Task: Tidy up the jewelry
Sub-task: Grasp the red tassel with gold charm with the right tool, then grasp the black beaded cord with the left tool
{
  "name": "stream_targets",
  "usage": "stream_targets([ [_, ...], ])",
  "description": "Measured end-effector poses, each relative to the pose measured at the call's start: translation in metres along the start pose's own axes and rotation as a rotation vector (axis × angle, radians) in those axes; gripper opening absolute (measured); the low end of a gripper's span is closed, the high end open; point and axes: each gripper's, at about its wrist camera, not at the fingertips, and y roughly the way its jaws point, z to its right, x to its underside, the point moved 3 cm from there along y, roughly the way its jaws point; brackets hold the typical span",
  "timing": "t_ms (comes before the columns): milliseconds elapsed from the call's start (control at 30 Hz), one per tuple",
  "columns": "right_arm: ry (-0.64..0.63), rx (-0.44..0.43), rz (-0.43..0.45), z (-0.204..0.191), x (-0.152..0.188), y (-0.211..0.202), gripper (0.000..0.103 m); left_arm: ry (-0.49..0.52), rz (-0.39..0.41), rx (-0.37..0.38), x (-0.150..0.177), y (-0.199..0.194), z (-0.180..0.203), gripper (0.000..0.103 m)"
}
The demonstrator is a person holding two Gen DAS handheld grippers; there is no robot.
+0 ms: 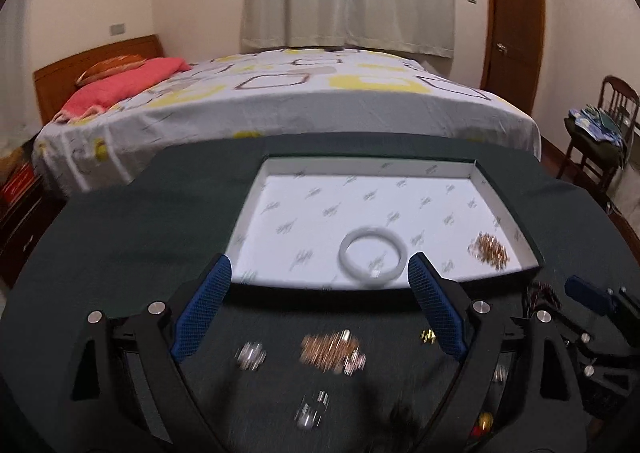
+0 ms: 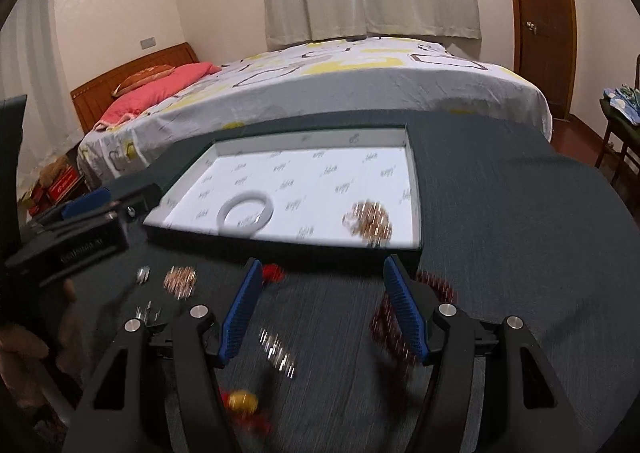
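Observation:
A shallow white-lined box (image 1: 504,213) (image 2: 412,189) lies on the dark green table. In it are a white bangle (image 1: 373,255) (image 2: 245,213) and a rose-gold chain heap (image 1: 489,249) (image 2: 368,224). My left gripper (image 1: 320,273) is open and empty, above a rose-gold chain pile (image 1: 332,351) and small silver pieces (image 1: 250,356) on the cloth. My right gripper (image 2: 322,273) is open and empty over a silver chain (image 2: 278,353), beside a dark red bead bracelet (image 2: 386,323). A red-and-gold piece (image 2: 242,401) lies near its left finger.
The left gripper also shows at the left in the right wrist view (image 2: 80,229); the right gripper shows at the right in the left wrist view (image 1: 592,297). A bed (image 1: 280,109) stands behind the table, a chair (image 1: 604,133) at the right.

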Motion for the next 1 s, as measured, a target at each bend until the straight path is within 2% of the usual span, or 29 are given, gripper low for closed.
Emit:
stream_targets([
  [367,-0.072,-0.053,-0.067,-0.035,0.060,-0.008,0.057,-0.054,-0.077,-0.074,0.070,-0.035,-0.034,0.088],
  [633,-0.110,-0.026,-0.122,-0.051,0.071,0.005,0.050,-0.049,-0.081,-0.084,0.086,-0.042,-0.039,0.088],
  [800,-0.134,-0.008,-0.142,-0.052,0.074,0.008,0.035,-0.047,-0.092,-0.065,0.088,-0.041,-0.033,0.088],
  [867,-0.129,-0.010,-0.141,-0.049,0.075,0.007,0.021,-0.045,-0.099,-0.056,0.090,-0.041,-0.030,0.088],
  [1000,-0.091,-0.022,-0.143,-0.038,0.075,0.002,0.016,-0.032,-0.113,-0.033,0.094,-0.042,-0.020,0.088],
])
